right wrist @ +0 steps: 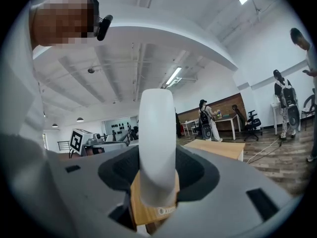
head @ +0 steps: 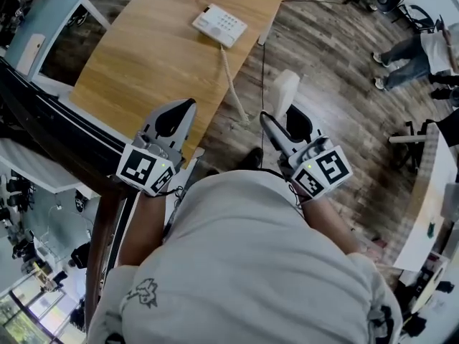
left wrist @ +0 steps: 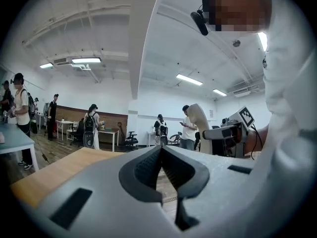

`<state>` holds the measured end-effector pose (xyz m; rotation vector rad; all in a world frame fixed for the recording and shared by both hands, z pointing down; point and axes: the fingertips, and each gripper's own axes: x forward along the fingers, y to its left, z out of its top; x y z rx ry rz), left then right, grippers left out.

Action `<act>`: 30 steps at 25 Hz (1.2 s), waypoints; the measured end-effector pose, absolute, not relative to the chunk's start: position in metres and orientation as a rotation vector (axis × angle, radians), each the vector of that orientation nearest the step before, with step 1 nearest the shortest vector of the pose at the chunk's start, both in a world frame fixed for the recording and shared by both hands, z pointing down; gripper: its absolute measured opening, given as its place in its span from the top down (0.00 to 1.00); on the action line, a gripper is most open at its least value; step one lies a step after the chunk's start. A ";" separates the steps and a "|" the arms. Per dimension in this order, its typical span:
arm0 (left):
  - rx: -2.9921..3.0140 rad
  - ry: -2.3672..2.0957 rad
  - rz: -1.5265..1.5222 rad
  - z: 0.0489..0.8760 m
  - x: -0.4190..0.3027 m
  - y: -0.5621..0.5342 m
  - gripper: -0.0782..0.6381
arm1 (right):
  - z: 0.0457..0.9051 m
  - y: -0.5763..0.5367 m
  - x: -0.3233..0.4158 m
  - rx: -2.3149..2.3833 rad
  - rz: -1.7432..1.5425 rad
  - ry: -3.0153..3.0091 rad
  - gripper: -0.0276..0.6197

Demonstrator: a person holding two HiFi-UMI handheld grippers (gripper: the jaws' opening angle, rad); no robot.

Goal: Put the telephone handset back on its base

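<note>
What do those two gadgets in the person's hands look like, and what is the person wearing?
Both the left gripper and the right gripper are light grey plastic shells tapering to two jaws lined with black ribbed pads. Each carries a cube printed with black-and-white square markers and a small green light. The person wears a light grey short-sleeved T-shirt.

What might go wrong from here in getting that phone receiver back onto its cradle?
1. The curly cord hangs from the base over the edge of the table toward the handset. A tug might drag the base out of place.
2. The right gripper clamps the handset near one end, so it might pivot or slip.
3. The left gripper is shut and empty, far from the base, so nothing steadies it.
</note>
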<state>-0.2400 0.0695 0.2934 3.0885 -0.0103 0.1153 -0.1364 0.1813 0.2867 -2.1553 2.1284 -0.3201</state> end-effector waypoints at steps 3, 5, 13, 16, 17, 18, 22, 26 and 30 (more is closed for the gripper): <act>3.089 -0.018 0.120 0.293 -0.212 0.072 0.88 | 0.286 0.182 -0.112 -2.145 -0.319 2.153 0.61; 3.089 -0.023 0.124 0.292 -0.193 0.074 0.88 | 0.286 0.184 -0.095 -2.138 -0.318 2.164 0.61; 3.103 -0.027 0.178 0.298 -0.123 0.089 0.88 | 0.297 0.193 -0.031 -2.079 -0.358 2.209 0.61; 3.100 -0.029 0.187 0.298 -0.102 0.095 0.88 | 0.299 0.197 -0.013 -2.061 -0.372 2.223 0.61; 3.100 -0.030 0.191 0.299 -0.095 0.097 0.88 | 0.300 0.199 -0.007 -2.057 -0.377 2.224 0.61; 3.098 -0.029 0.193 0.299 -0.088 0.099 0.88 | 0.300 0.201 -0.001 -2.053 -0.382 2.224 0.61; 3.089 -0.010 0.205 0.303 -0.067 0.108 0.88 | 0.300 0.208 0.017 -2.043 -0.385 2.217 0.61; 3.087 -0.008 0.209 0.304 -0.054 0.104 0.88 | 0.303 0.206 0.031 -2.043 -0.399 2.209 0.61; 3.081 -0.017 0.204 0.307 -0.045 0.090 0.88 | 0.307 0.195 0.040 -2.037 -0.420 2.207 0.61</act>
